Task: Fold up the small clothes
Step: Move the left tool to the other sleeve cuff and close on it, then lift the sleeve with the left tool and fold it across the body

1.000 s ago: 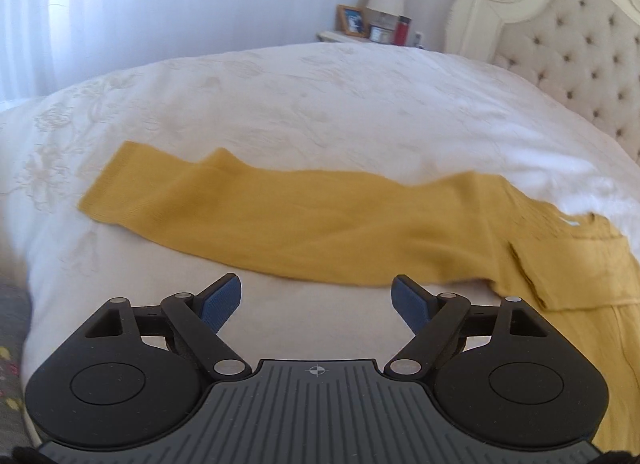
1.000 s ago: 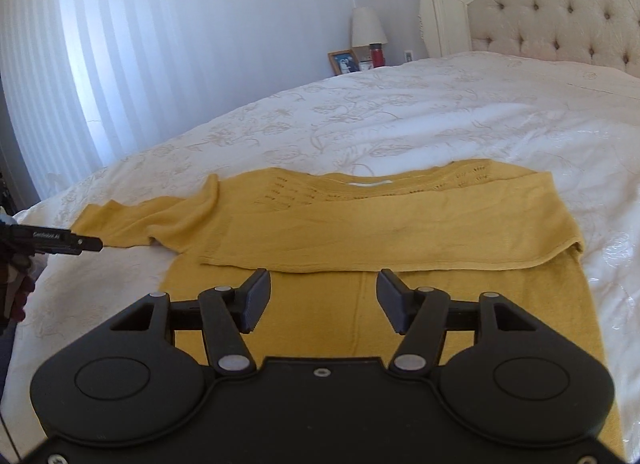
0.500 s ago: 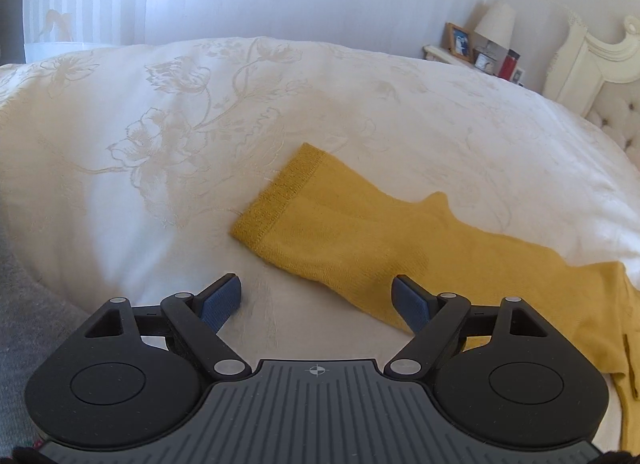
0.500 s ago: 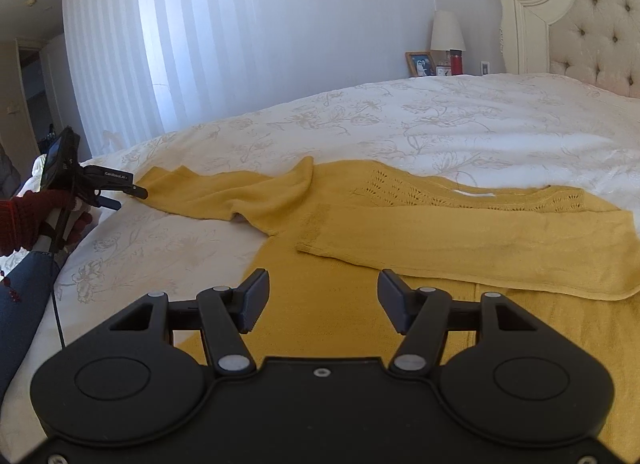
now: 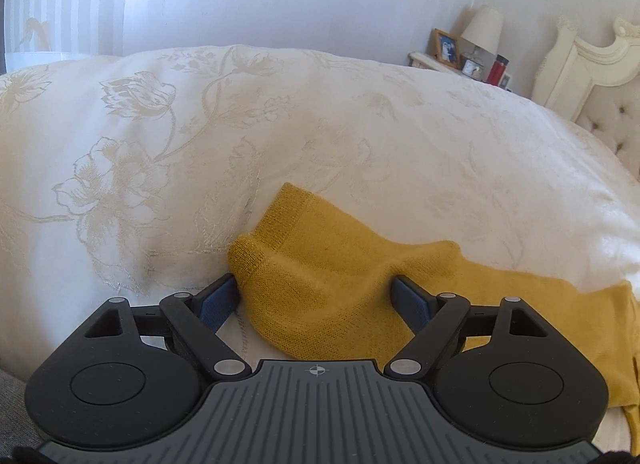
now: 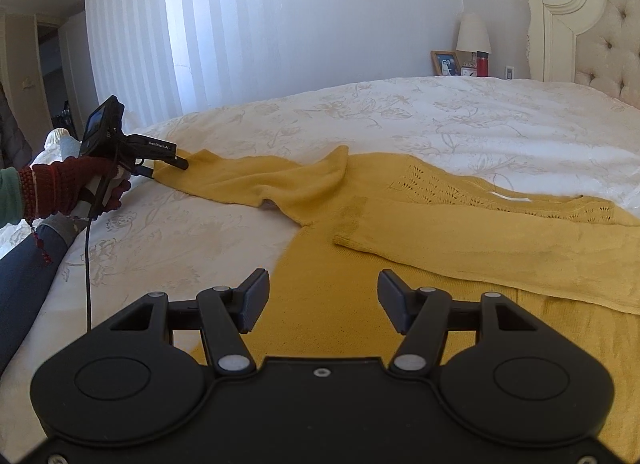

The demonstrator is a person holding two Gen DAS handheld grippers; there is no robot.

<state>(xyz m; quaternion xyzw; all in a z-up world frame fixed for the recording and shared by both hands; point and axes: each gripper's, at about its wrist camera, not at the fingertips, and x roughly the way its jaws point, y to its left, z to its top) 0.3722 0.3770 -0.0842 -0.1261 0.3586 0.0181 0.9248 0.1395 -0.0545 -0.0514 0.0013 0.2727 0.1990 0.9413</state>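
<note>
Sweater [image 6: 460, 232] lies flat on bed [image 6: 440, 112] w/ one sleeve already folded across; left gripper [image 5: 316, 296] wide open, straddling outstretched sleeve cuff [image 5: 280, 248], gripping nothing yet, right gripper [image 6: 322, 296] open & empty over body, so pinch both cuff layers squarely, lift low, avoid bedspread.

Bare bedspread [image 5: 160, 184] lies open around the sweater sleeve [image 5: 320, 288].
</note>
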